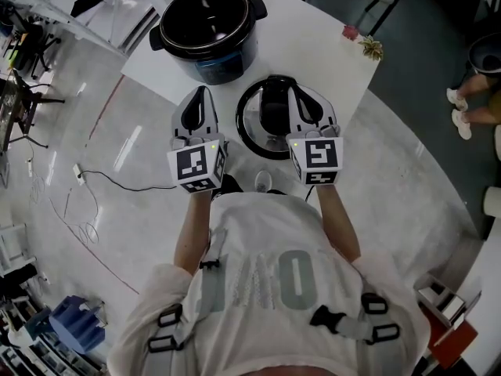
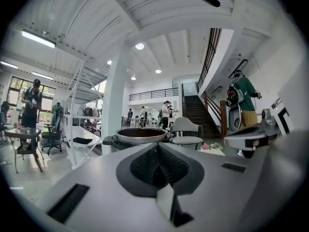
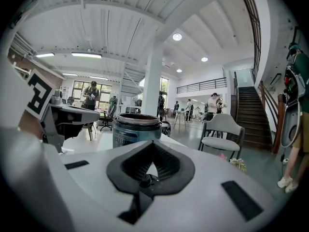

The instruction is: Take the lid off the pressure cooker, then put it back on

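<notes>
The pressure cooker pot [image 1: 207,22] stands open at the far side of the white table [image 1: 329,45], its dark inside showing. Its lid [image 1: 247,125], a silver ring with a black handle [image 1: 274,108] across the middle, lies flat on the table nearer me. My right gripper [image 1: 301,92] hangs over the lid's right half with its jaws shut and nothing seen between them [image 3: 152,146]. To the left of the lid, my left gripper [image 1: 200,94] is also shut and empty [image 2: 157,149]. Both gripper views look level toward the pot [image 2: 142,135] [image 3: 137,127].
A small red object [image 1: 350,31] and a dried sprig [image 1: 370,48] lie near the table's right corner. A grey chair [image 3: 222,129] stands beyond the table. A person's shoes [image 1: 458,110] are at the right, and a cable [image 1: 117,182] runs over the floor at the left.
</notes>
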Action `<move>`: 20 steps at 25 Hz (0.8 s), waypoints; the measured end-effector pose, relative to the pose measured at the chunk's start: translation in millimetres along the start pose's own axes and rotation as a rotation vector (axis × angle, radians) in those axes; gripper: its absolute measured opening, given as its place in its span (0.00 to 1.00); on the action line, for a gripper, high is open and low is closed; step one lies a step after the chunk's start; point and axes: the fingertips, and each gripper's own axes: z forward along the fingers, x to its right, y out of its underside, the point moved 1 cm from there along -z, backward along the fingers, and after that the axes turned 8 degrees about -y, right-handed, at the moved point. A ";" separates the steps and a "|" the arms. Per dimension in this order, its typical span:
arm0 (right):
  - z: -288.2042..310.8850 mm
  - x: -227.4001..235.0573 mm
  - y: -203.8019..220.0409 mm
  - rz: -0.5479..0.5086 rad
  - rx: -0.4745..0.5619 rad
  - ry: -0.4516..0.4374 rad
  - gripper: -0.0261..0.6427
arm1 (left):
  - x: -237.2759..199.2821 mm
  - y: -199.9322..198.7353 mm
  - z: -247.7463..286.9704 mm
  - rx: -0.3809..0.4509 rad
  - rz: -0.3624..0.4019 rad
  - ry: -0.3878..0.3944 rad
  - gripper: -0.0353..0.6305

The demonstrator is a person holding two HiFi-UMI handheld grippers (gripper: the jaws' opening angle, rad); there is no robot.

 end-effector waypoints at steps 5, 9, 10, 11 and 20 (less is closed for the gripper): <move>4.1 3.1 10.9 0.037 -0.055 -0.006 0.05 | 1.6 6.6 3.9 -0.019 0.011 0.004 0.08; 6.9 6.6 28.8 0.088 -0.140 -0.013 0.05 | 6.9 12.1 6.8 -0.032 0.021 0.015 0.08; 6.8 8.1 32.2 0.097 -0.152 -0.012 0.05 | 8.9 12.7 7.5 -0.034 0.026 0.020 0.08; 6.6 9.3 34.8 0.106 -0.162 -0.011 0.05 | 10.7 12.9 8.2 -0.035 0.031 0.024 0.08; 6.3 14.5 42.7 0.123 -0.196 -0.002 0.05 | 16.9 20.5 12.1 -0.048 0.023 0.052 0.08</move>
